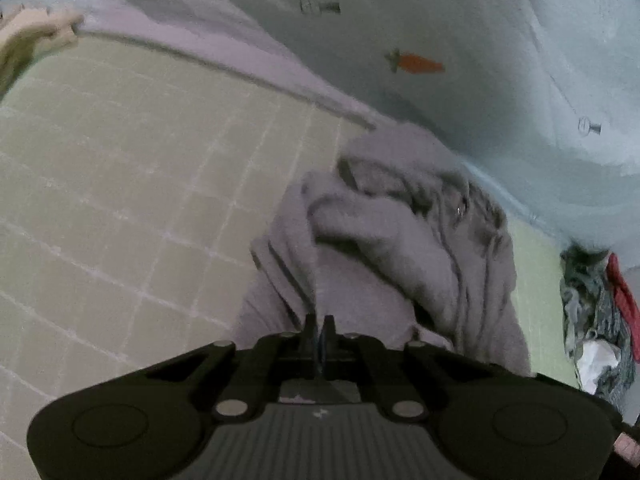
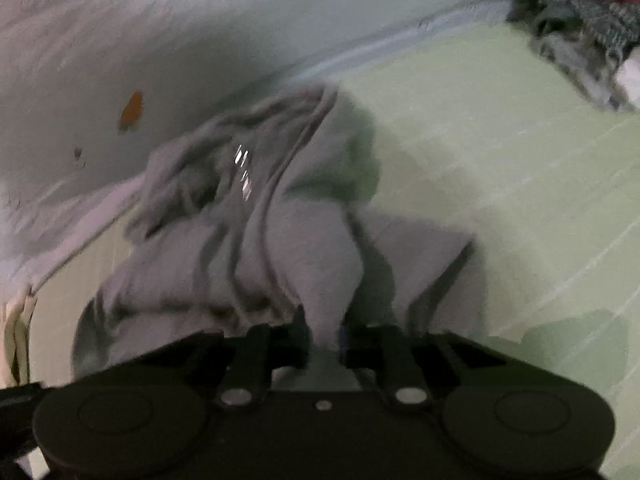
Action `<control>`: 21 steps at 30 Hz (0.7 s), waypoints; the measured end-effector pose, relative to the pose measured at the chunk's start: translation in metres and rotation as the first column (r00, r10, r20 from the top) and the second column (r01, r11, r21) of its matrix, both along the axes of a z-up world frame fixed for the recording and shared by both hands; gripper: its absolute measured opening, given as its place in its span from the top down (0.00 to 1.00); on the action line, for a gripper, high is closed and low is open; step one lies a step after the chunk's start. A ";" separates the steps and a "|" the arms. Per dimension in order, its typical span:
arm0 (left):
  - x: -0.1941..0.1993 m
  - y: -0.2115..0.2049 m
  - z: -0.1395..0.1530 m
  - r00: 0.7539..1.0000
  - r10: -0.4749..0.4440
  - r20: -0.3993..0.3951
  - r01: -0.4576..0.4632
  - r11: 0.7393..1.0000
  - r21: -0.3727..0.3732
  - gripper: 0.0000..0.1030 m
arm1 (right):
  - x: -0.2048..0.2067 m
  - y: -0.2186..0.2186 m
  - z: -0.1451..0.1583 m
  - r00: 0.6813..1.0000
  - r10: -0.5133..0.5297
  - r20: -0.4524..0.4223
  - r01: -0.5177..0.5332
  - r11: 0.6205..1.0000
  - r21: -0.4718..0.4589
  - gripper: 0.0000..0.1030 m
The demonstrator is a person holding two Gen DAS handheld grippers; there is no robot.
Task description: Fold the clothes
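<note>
A crumpled grey garment (image 1: 400,248) lies on a green checked sheet (image 1: 120,184). In the left wrist view its seamed edge runs right up to my left gripper (image 1: 319,326), whose two fingers stand pressed together on that edge. The right wrist view is blurred. It shows the same grey garment (image 2: 260,248) bunched up, with a fold of it rising between the fingers of my right gripper (image 2: 323,332), which is shut on that fold. A small metal fastening (image 2: 243,168) glints on the cloth.
A pale blue blanket (image 1: 440,20) with a carrot print (image 1: 416,63) lies behind the garment and also shows in the right wrist view (image 2: 160,40). A heap of mixed clothes (image 1: 596,312) (image 2: 588,32) sits to the right. A beige cloth (image 1: 32,36) lies far left.
</note>
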State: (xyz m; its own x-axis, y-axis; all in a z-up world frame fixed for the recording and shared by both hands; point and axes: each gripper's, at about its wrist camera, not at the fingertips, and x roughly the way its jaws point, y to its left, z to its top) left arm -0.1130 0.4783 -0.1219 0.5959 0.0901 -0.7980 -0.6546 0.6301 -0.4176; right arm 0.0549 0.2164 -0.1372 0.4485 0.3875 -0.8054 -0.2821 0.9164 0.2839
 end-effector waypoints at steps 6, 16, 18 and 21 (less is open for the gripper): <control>-0.005 0.030 0.037 0.995 0.092 0.043 -0.099 0.977 0.189 0.98 | 0.038 -0.011 0.040 0.951 -0.050 0.304 0.083 0.992 -0.096 0.90; -0.030 0.036 0.019 0.974 0.224 0.025 -0.225 0.968 0.109 0.58 | 0.022 -0.017 0.026 0.964 -0.058 0.261 0.089 0.990 -0.108 0.27; -0.032 0.025 0.009 0.977 0.214 0.018 -0.215 0.975 0.049 0.48 | 0.003 -0.010 0.015 0.980 -0.048 0.192 0.062 0.996 -0.068 0.22; -0.028 0.011 -0.005 0.981 0.191 0.009 -0.191 0.981 -0.030 0.47 | -0.017 0.009 0.004 0.993 -0.004 0.120 0.009 0.999 -0.037 0.22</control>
State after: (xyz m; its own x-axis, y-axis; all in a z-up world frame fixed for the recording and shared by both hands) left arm -0.1409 0.4889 -0.1268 0.5791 0.1799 -0.7952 -0.7568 0.4812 -0.4423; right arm 0.0383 0.2258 -0.1334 0.5452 0.3547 -0.7596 -0.3058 0.9278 0.2137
